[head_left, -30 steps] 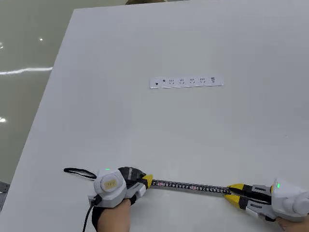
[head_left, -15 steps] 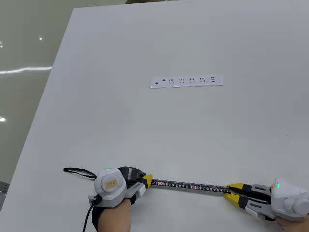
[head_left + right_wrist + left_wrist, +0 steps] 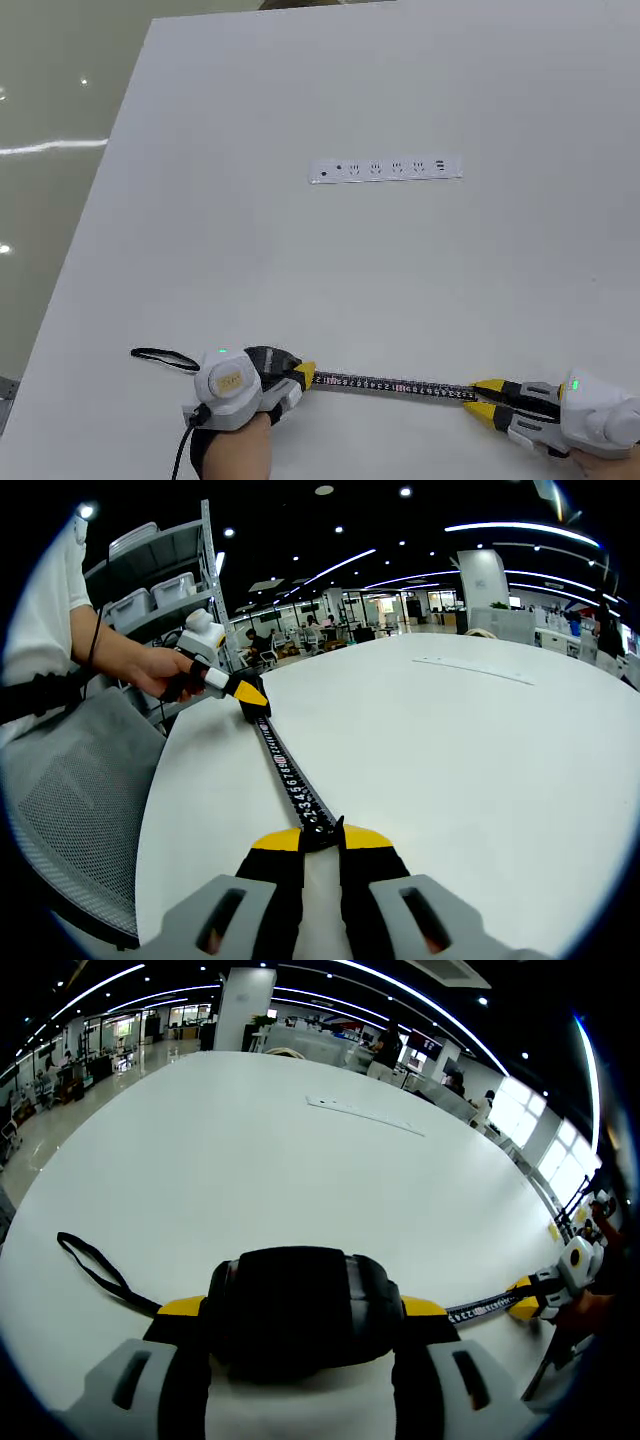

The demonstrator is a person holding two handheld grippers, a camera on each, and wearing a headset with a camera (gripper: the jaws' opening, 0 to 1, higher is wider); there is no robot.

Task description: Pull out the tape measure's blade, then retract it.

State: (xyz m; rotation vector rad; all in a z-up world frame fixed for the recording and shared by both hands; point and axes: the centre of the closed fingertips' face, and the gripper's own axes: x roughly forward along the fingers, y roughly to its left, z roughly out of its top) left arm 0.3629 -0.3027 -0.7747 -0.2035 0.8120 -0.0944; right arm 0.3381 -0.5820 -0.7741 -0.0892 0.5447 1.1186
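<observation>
Yellow-tipped jaws of the left gripper (image 3: 303, 376) are clamped around the black body of the tape measure (image 3: 268, 362) at the near left of the white table (image 3: 300, 260). At the near right, the right gripper (image 3: 478, 392) has its jaws pinched together on the free end of the blade (image 3: 390, 385).

Against the pictures from a second and half a second ago, almost nothing differs. Both grippers sit in nearly the same places, and the exposed stretch of blade is the same length. The pull therefore seems to have stopped. The first half of the task looks done or paused, and feeding the blade back into the body is likely what remains.

The blade's long axis runs left to right along the near edge, angling slightly nearer toward the right, with its printed scale facing up. The tape's mouth points right, toward the right gripper. A black wrist strap (image 3: 158, 355) trails off to the left, and a power strip (image 3: 386, 169) lies well apart on the far side.
</observation>
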